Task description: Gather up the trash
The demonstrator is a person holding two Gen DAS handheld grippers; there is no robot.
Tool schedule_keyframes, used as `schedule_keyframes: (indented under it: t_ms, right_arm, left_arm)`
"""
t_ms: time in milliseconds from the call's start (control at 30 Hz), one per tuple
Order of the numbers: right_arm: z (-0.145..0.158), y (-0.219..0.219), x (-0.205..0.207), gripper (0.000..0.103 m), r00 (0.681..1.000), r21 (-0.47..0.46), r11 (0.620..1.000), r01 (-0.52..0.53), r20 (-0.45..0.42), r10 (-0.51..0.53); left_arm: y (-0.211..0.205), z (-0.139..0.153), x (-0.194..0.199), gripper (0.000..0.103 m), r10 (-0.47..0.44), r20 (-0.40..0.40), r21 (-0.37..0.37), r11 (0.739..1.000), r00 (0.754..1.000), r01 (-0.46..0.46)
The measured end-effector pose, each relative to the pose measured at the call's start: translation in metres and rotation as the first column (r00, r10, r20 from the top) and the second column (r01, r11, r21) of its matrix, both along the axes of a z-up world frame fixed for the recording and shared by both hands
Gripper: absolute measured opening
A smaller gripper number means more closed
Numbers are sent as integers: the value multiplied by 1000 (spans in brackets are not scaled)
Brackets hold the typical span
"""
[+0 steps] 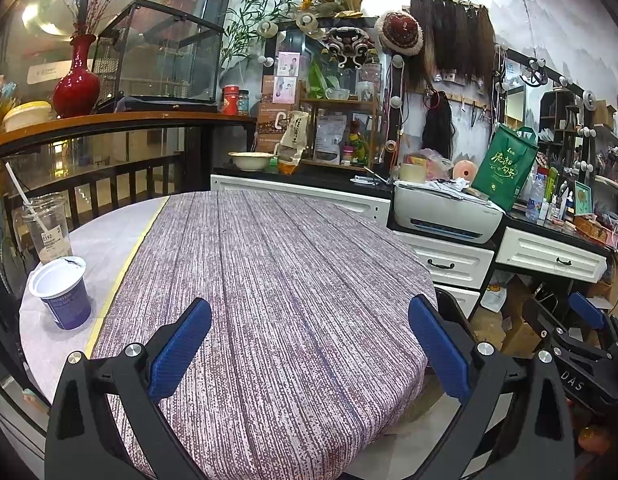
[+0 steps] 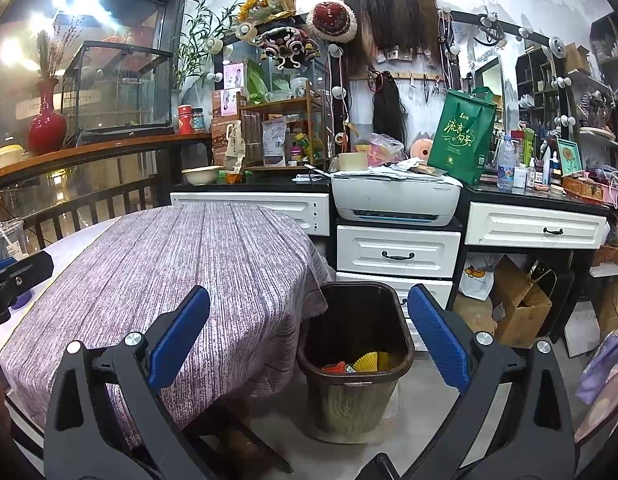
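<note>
Over the table (image 1: 269, 280) my left gripper (image 1: 309, 344) and right gripper (image 2: 309, 344) both hang spread and empty, so I judge the next move is left to the yogurt cup (image 1: 61, 292), then the bin (image 2: 357, 344).

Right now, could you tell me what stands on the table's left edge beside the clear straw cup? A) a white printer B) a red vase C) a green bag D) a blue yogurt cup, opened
D: the blue yogurt cup, lid peeled, stands beside the straw cup on the table.
</note>
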State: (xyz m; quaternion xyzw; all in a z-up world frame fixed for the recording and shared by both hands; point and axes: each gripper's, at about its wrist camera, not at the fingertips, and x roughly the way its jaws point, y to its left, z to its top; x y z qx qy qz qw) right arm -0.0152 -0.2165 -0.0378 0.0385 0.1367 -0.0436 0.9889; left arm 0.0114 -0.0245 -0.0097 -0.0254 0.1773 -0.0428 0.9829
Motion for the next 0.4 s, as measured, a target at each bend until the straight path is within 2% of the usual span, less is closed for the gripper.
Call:
schedule_keyframes:
  t_ms: [400]
  right_arm:
    - [0, 0, 2, 97, 1000, 4, 1000, -3, -10, 3]
  left_arm:
    - [-2, 0, 3, 97, 10, -15, 3, 1000, 1000, -10]
